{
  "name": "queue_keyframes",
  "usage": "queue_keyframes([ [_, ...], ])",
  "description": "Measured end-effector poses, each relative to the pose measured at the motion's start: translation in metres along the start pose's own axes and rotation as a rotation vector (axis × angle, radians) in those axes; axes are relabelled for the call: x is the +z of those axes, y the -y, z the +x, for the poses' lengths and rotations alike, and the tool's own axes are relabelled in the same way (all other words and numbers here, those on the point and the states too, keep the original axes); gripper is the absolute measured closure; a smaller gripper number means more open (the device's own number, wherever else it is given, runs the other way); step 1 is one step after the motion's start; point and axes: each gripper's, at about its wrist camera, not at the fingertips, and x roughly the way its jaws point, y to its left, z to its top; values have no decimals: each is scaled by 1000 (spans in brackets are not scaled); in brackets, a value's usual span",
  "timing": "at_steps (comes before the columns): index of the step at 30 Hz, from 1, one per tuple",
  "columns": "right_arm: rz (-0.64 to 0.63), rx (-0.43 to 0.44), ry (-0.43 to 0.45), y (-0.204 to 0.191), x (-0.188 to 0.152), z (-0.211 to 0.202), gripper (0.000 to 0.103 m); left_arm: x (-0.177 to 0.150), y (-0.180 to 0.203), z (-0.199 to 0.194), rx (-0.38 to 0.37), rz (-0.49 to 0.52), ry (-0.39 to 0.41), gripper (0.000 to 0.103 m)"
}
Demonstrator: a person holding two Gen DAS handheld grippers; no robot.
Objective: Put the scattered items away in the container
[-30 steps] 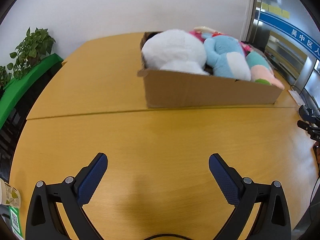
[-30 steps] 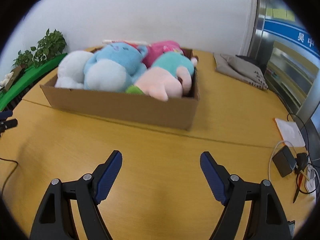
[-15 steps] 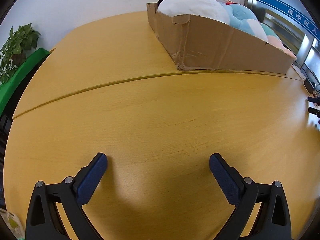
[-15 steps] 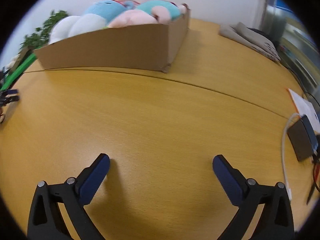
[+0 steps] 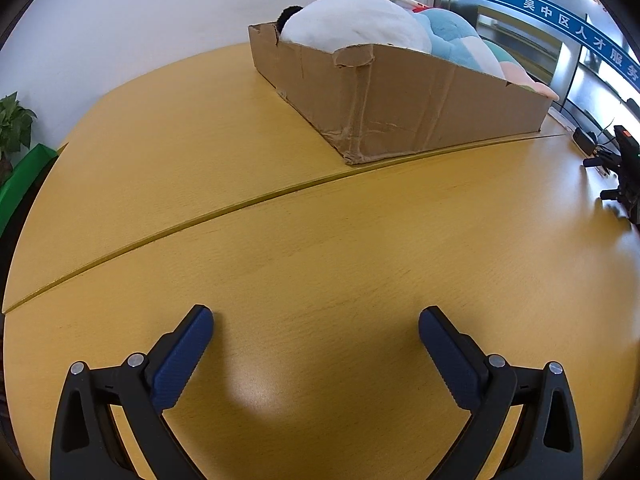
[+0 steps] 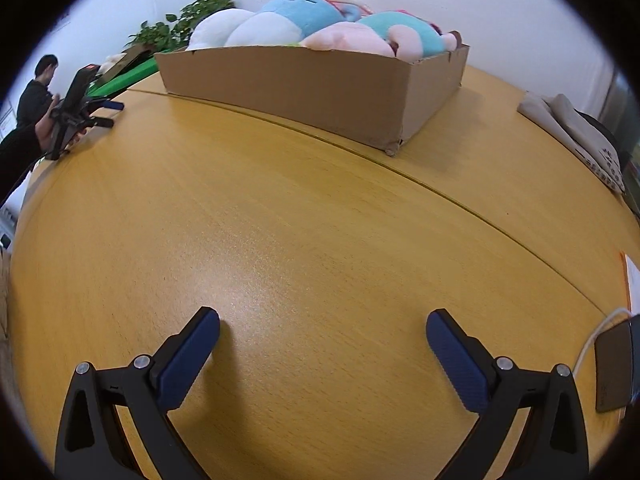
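A brown cardboard box [image 5: 400, 96] stands on the wooden table [image 5: 280, 220], far from both grippers; it also shows in the right wrist view [image 6: 312, 84]. It holds several plush toys: a white one [image 5: 352, 20], a blue one [image 6: 304, 12] and a pink and teal one [image 6: 380, 36]. My left gripper [image 5: 316, 320] is open and empty, low over the bare table. My right gripper [image 6: 322, 322] is open and empty, also low over the table. The left gripper shows at the left edge of the right wrist view [image 6: 80, 108].
A grey cloth bag [image 6: 576, 132] lies at the back right. A phone on a white cable [image 6: 616, 364] and a paper [image 6: 632, 280] sit at the right edge. Potted plants [image 6: 180, 20] and a green ledge [image 5: 20, 184] stand beyond the table's left side.
Both grippers have dropped lower toward the table and pulled back from the box. The box now looks higher and side-on in both views. Both grippers stay open.
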Motion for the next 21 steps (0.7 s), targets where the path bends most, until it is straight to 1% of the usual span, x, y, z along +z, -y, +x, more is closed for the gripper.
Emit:
queue_keyframes([
  [21, -2, 0, 2, -1, -1, -1, 0, 2, 1, 3, 4, -3, 3, 0],
])
